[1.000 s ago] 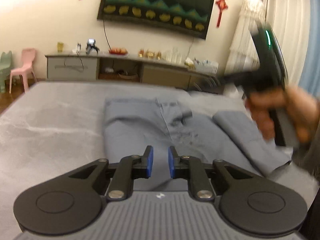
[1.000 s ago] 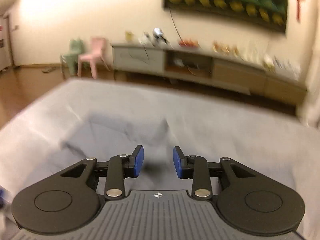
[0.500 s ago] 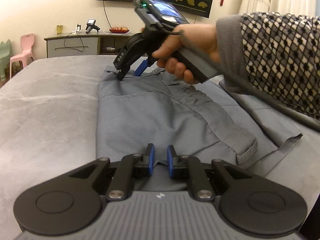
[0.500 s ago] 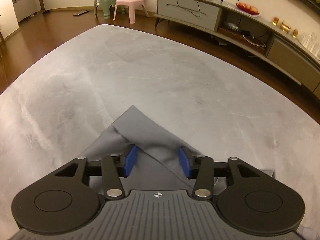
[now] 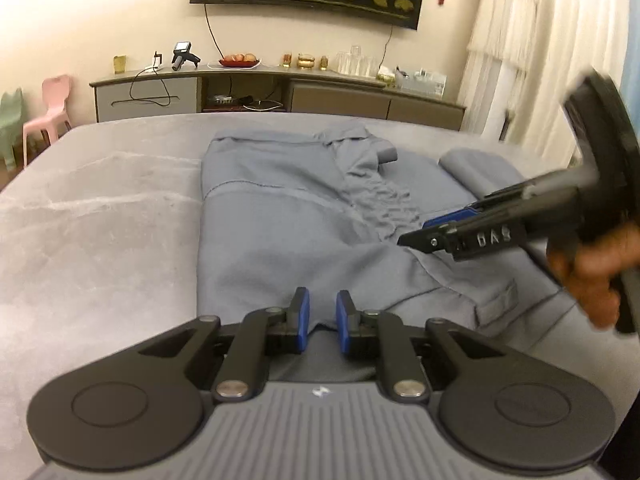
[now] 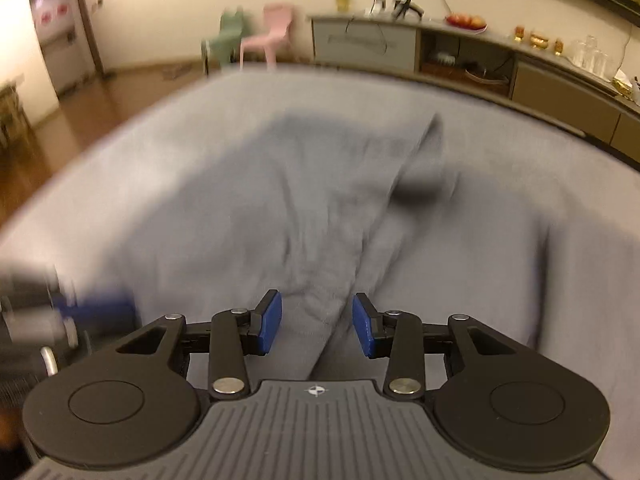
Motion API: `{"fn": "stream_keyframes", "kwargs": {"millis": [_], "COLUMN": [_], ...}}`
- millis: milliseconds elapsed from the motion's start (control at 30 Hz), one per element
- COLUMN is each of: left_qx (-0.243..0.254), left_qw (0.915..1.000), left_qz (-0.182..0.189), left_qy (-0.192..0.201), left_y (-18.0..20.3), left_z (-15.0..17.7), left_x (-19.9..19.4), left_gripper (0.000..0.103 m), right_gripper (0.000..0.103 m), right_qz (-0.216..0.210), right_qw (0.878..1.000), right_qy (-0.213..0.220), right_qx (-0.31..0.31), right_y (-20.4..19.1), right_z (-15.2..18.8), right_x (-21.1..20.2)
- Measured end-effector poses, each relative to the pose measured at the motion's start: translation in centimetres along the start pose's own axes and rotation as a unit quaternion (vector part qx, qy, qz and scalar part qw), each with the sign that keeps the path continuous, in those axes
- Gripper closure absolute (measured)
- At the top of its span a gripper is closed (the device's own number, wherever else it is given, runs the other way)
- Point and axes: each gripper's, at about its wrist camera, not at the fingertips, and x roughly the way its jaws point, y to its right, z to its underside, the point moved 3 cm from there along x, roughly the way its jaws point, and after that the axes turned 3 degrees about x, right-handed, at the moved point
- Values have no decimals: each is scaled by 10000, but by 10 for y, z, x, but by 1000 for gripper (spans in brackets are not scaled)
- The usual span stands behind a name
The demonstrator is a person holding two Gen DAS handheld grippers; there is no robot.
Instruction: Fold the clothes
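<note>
A grey-blue shirt (image 5: 280, 220) lies spread on the grey table (image 5: 100, 220), collar at the far end, its right sleeve (image 5: 476, 168) folded beside it. My left gripper (image 5: 322, 322) hovers at the near hem. Its blue pads stand a narrow gap apart and do not press the cloth. My right gripper (image 5: 420, 232), held by a hand (image 5: 592, 276), comes in low from the right over the shirt's rumpled middle. In the right wrist view the right gripper (image 6: 317, 326) has a raised ridge of shirt (image 6: 332, 280) between its closing jaws, and the pads are clear of it.
A long sideboard (image 5: 280, 92) with glasses and a fruit plate runs along the back wall. A pink chair (image 5: 48, 108) and a green one stand at the far left. Pale curtains (image 5: 520, 60) hang at the right. Bare table lies left of the shirt.
The right gripper has come back from the shirt's far left shoulder to the right side, low over its middle. The left gripper has barely moved.
</note>
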Motion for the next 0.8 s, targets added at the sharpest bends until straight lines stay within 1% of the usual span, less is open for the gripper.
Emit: {"fn": "stream_keyframes", "kwargs": {"millis": [33,100,167,200,233,267,300,333,367,400,433,467,500,533,567,600,633,667,733,767,800], "left_qx": [56,56,-104,-202,-318,-434,-496,-497,-442,-291,-150,-74,-75,-75,-57,-5,46,109,260,294,305], "left_qw": [10000,9999,9999,9997,9993,9987,9985,9987,9990,9991,9987,9985,9984,9982,9982,9983,9983,9984,9988,9992,9994], "left_qz": [-49,-107,-128,-165,-193,-161,-104,-61,-89,-239,-374,-448,-464,-479,-497,-522,-546,-542,-403,-262,-120], "left_qy": [5,17,15,27,99,205,209,88,-44,-195,-296,-310,-327,-344,-329,-262,-194,-129,-34,-69,-149], "left_y": [2,3,2,2,3,6,9,15,22,28,34,39,41,44,47,53,58,65,83,95,108], "left_z": [1,2,1,-1,-3,-5,-4,-2,1,5,6,3,-2,-7,-13,-22,-31,-41,-63,-75,-86], "left_x": [0,0,-3,-7,-15,-24,-28,-26,-22,-15,-10,-12,-16,-20,-25,-31,-37,-41,-43,-38,-31], "left_gripper": [88,88,88,89,88,88,88,87,87,87,88,88,88,87,86,82,75,71,59,57,52], "right_gripper": [62,62,62,61,61,61,61,61,61,61,61,61,61,58,52,35,23,19,17,17,17], "right_qz": [57,96,74,58,98,39,-32,-100,-122,-134,-108,-54,-112,-196,-200,20,285,635,1259,1452,1620], "right_qw": [9999,9999,9999,10000,9999,9996,9992,9989,9993,9996,9997,9997,9990,9977,9960,9943,9915,9870,9748,9690,9629], "right_qy": [65,27,-38,-47,42,248,332,385,254,84,123,129,234,365,591,803,1008,1171,1254,1202,1132], "right_qx": [-70,-95,-99,-20,99,163,202,238,236,227,196,207,356,533,637,704,765,894,1351,1594,1838], "right_y": [-2,-4,-4,0,0,1,2,3,5,8,11,15,23,31,43,58,74,95,141,160,177], "right_z": [13,13,10,12,13,15,21,28,39,50,59,64,65,65,64,65,67,72,88,97,107], "right_x": [2,4,6,-9,-38,-58,-76,-93,-94,-91,-91,-96,-108,-121,-139,-155,-171,-186,-204,-207,-208]}}
